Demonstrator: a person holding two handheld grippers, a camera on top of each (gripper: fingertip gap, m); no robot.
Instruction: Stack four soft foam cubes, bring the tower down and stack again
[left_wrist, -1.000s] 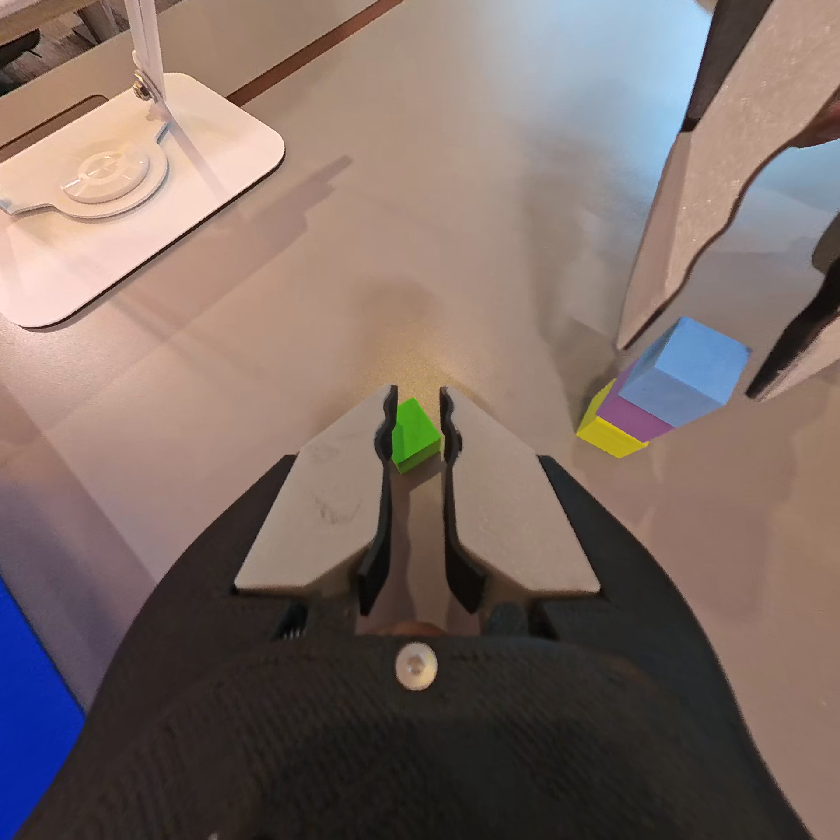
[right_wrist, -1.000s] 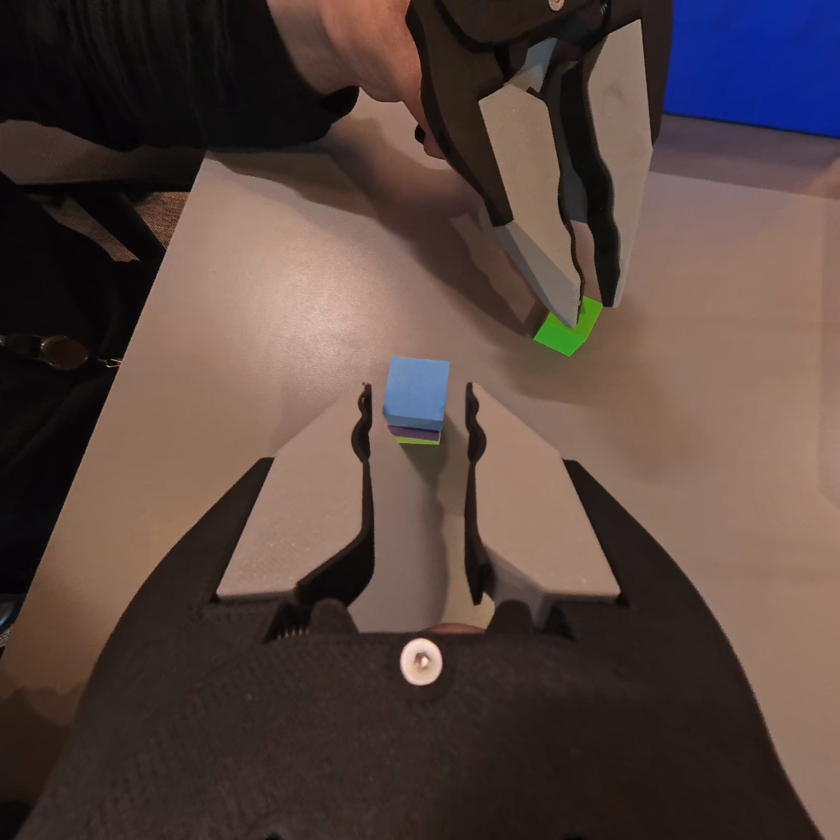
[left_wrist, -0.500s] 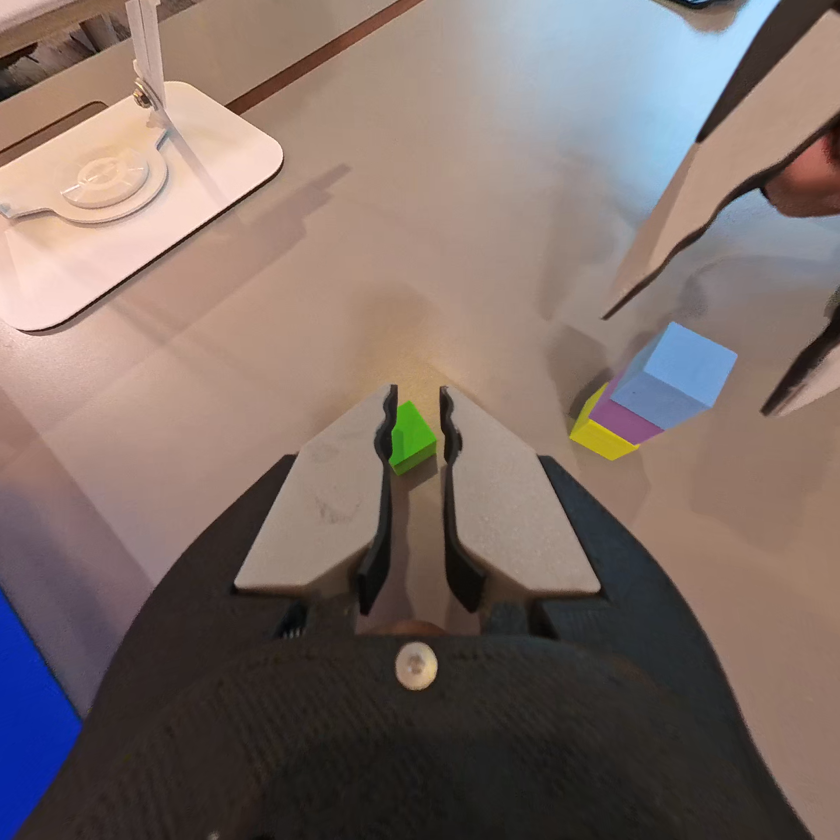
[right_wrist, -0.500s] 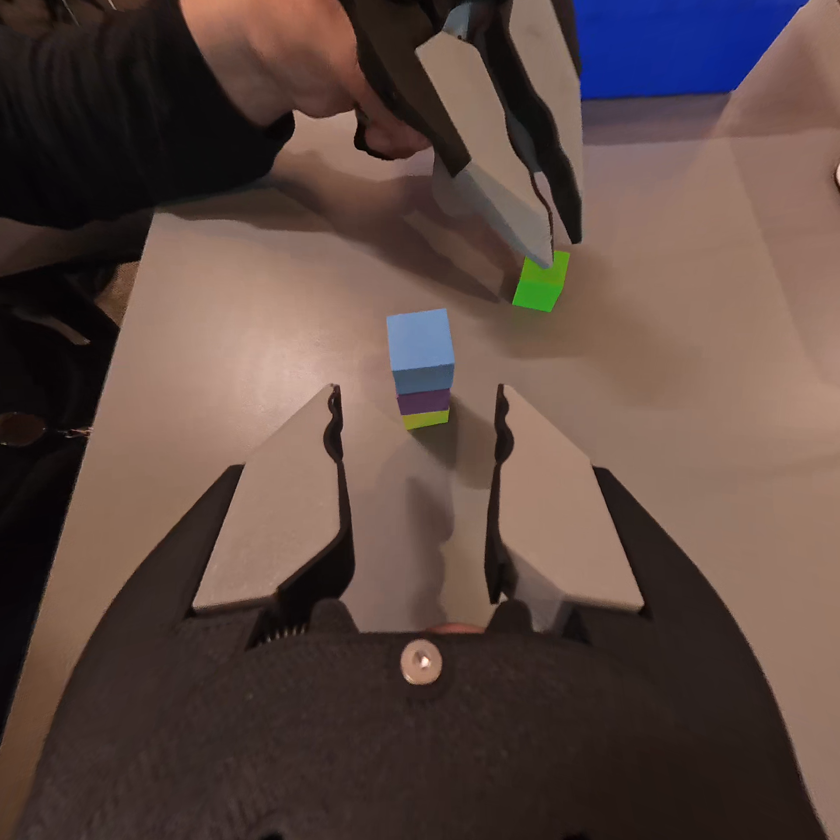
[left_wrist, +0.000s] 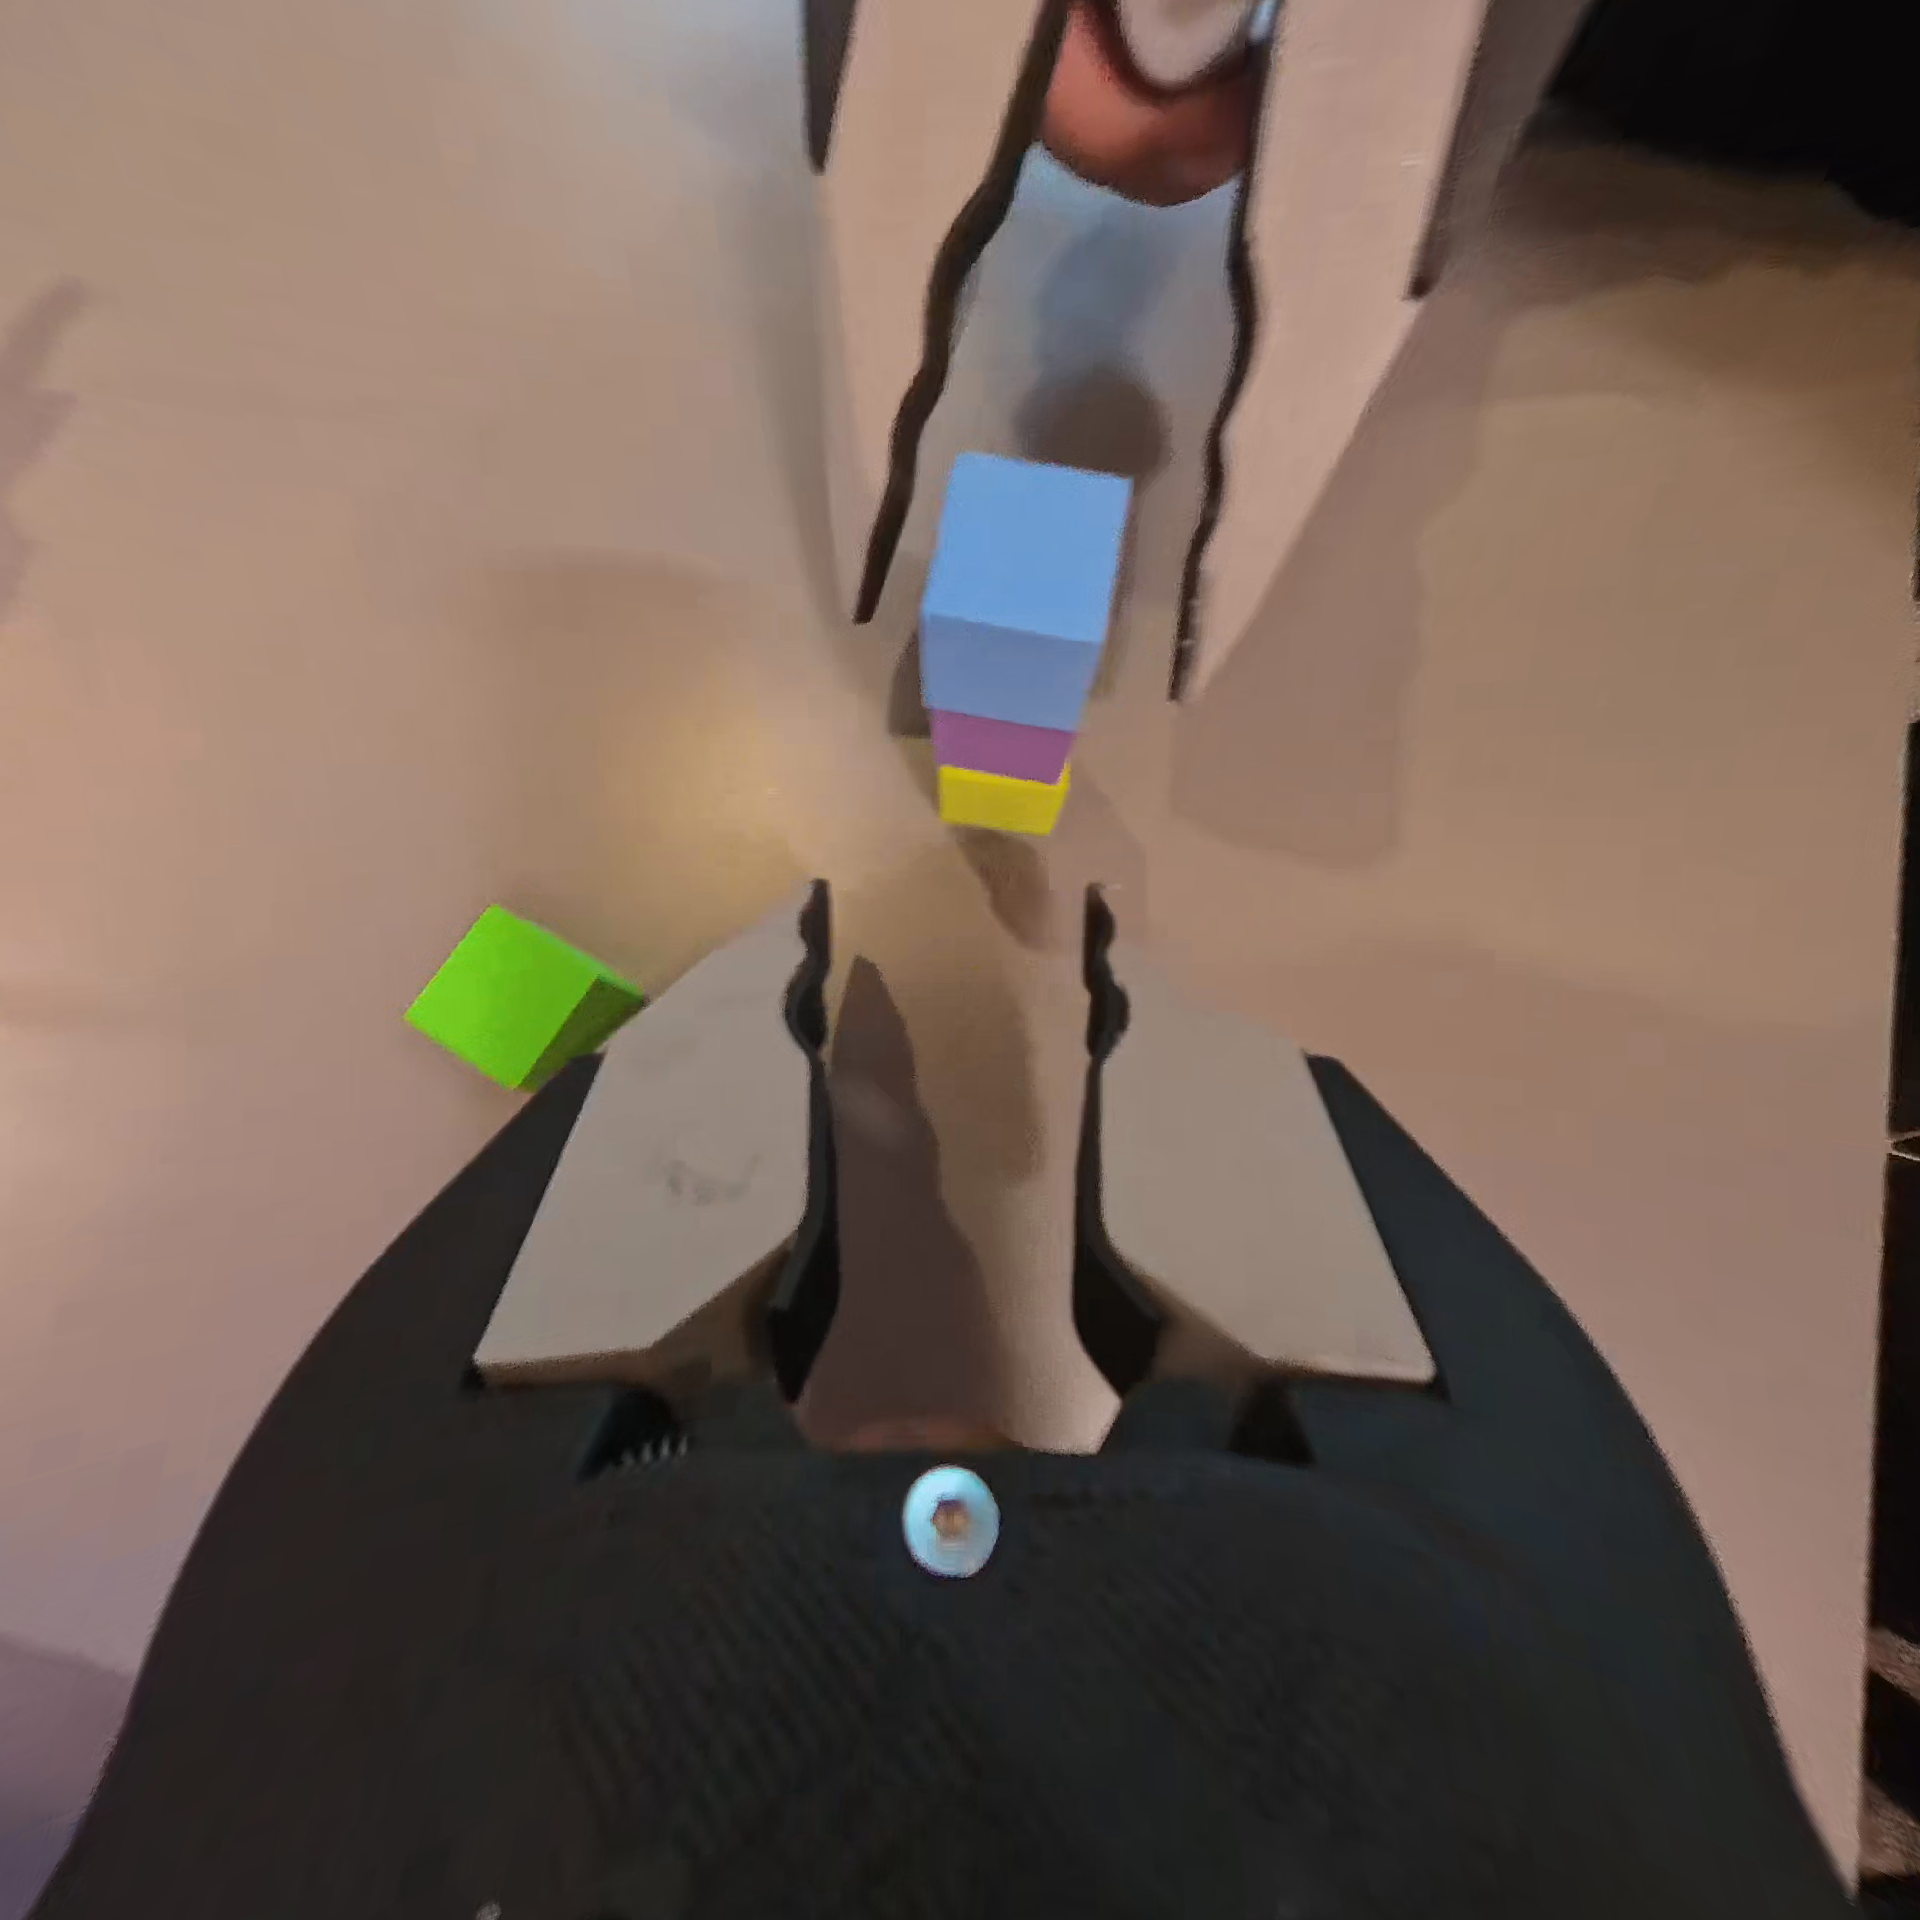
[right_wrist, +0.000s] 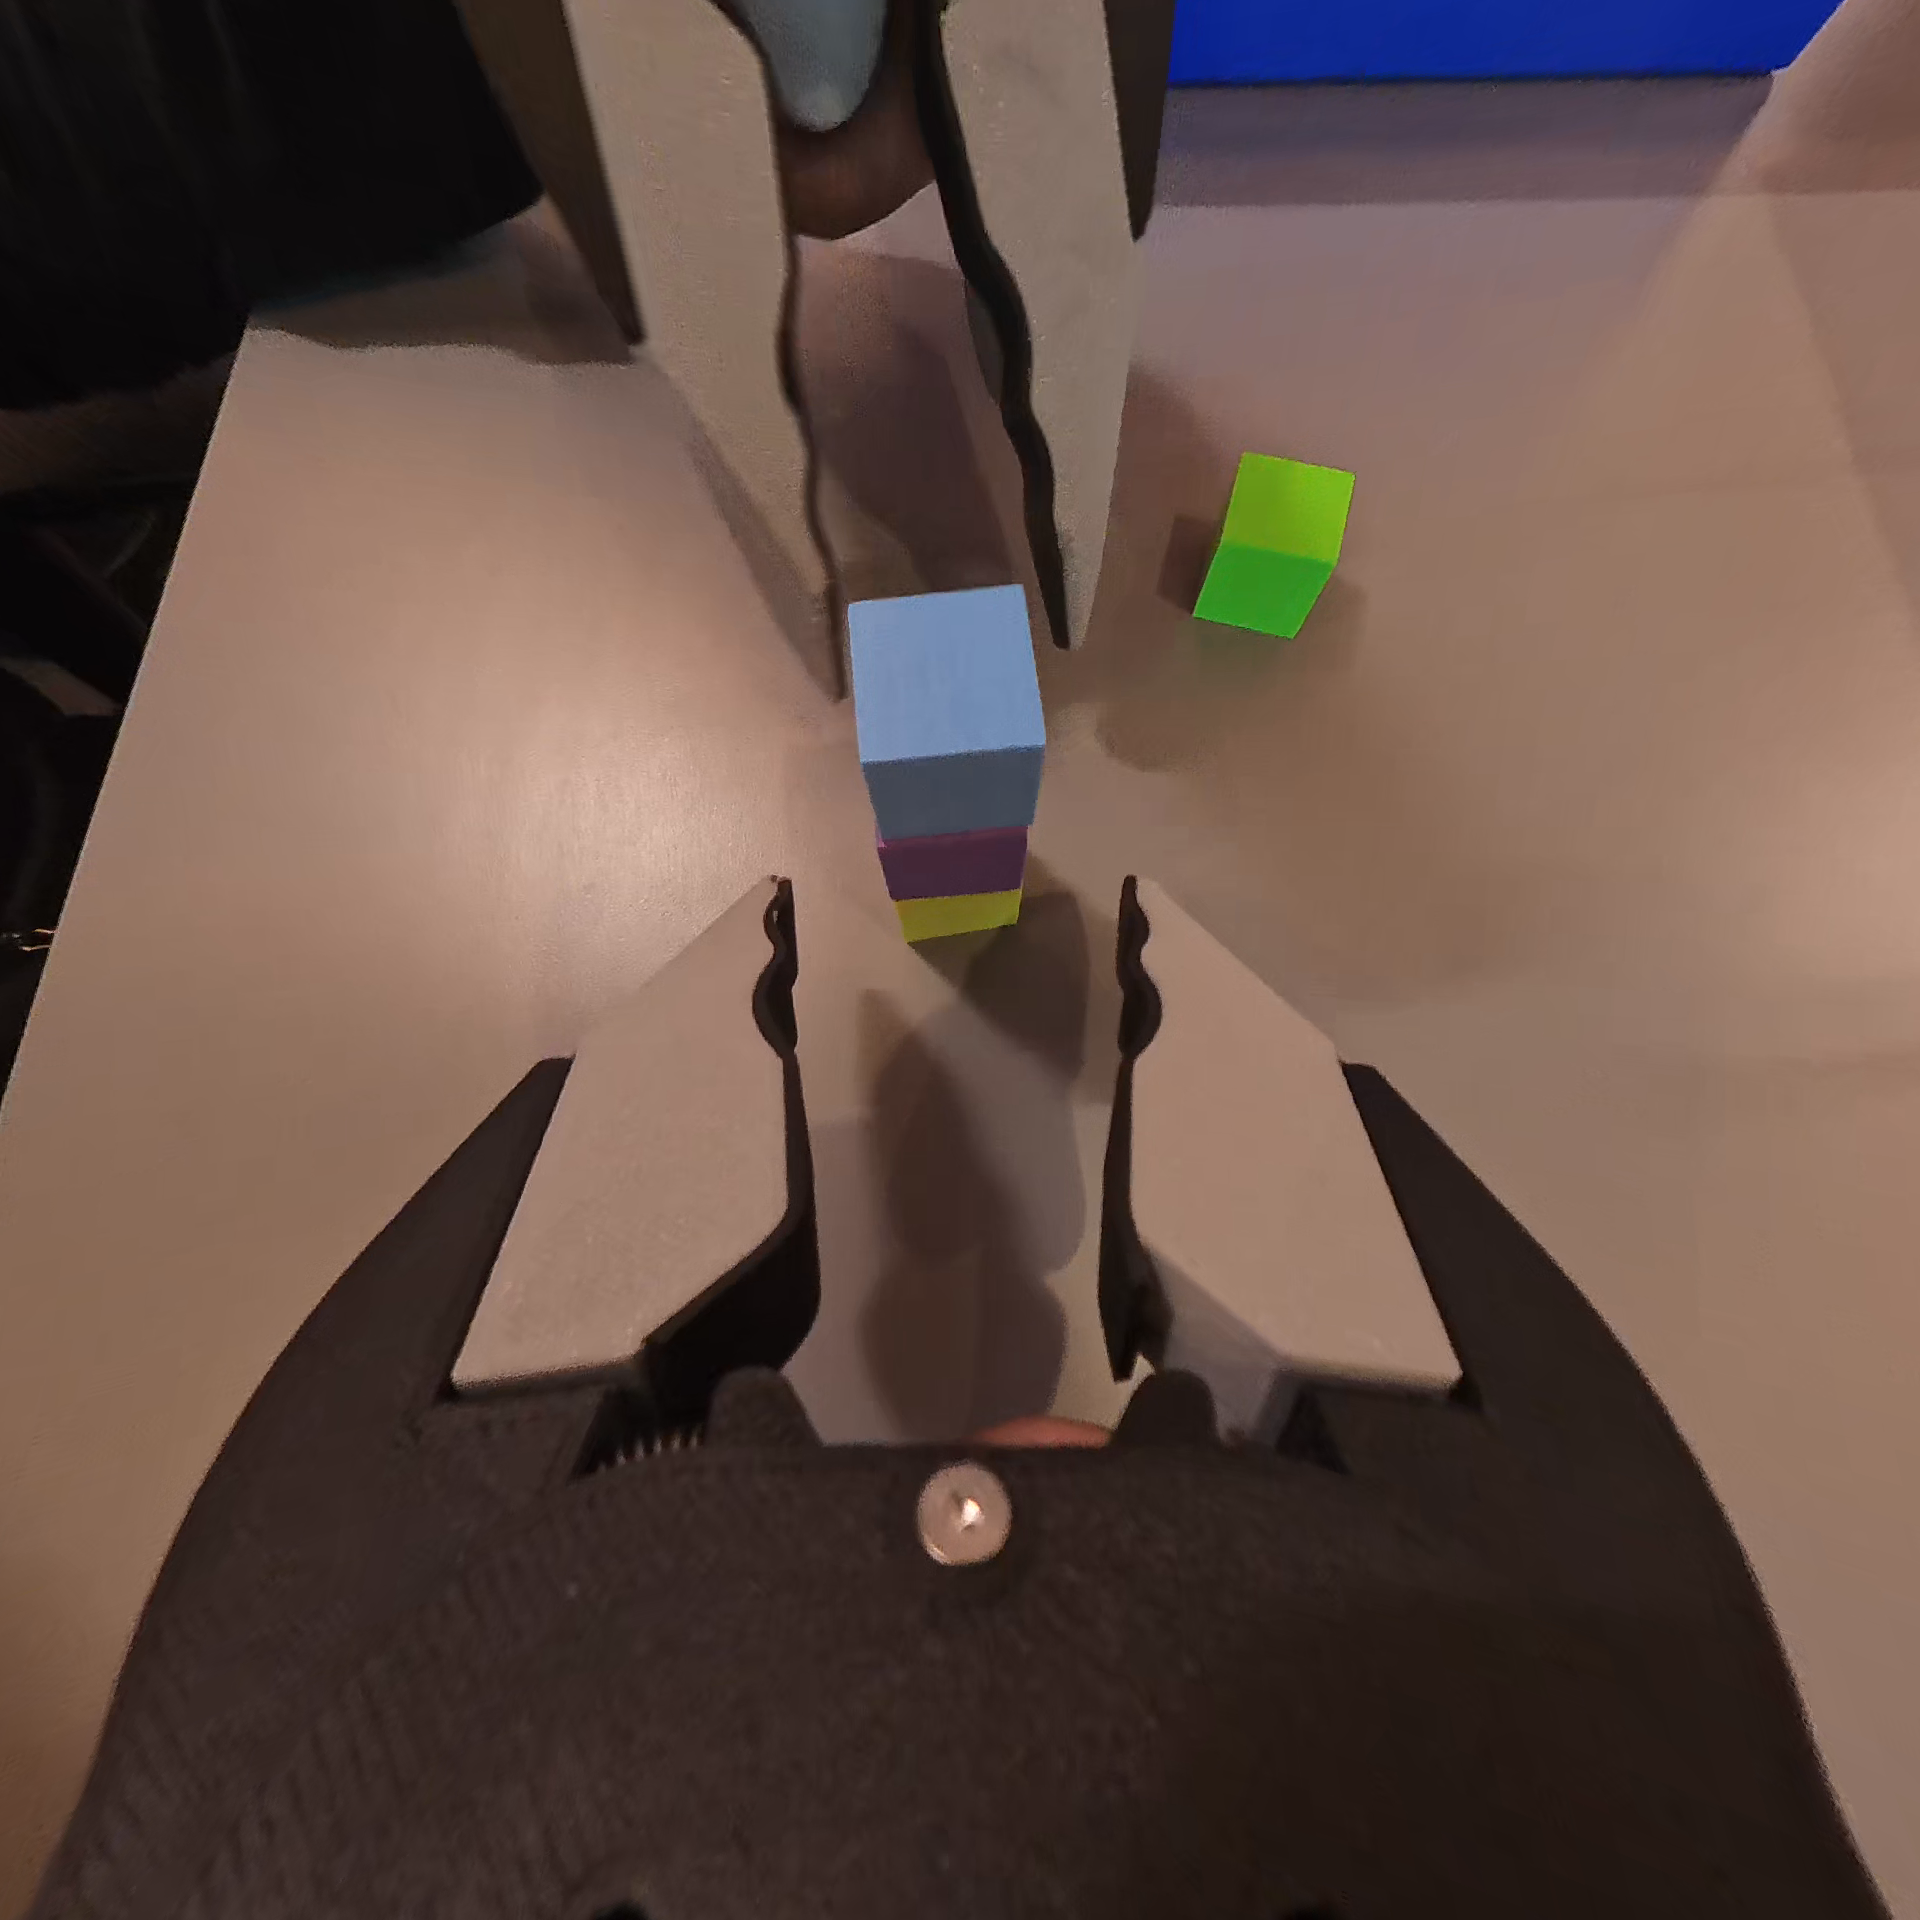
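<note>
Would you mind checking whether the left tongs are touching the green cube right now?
Apart. In the right wrist view the green cube sits alone on the table, bare surface separating it from the open left tongs.

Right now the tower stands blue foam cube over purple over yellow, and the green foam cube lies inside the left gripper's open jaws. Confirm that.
Not quite. The tower is as you say: blue foam cube over purple over yellow. But the green foam cube lies on the table outside the left gripper, beside its finger; the open jaws hold nothing. The left wrist view shows it.
</note>
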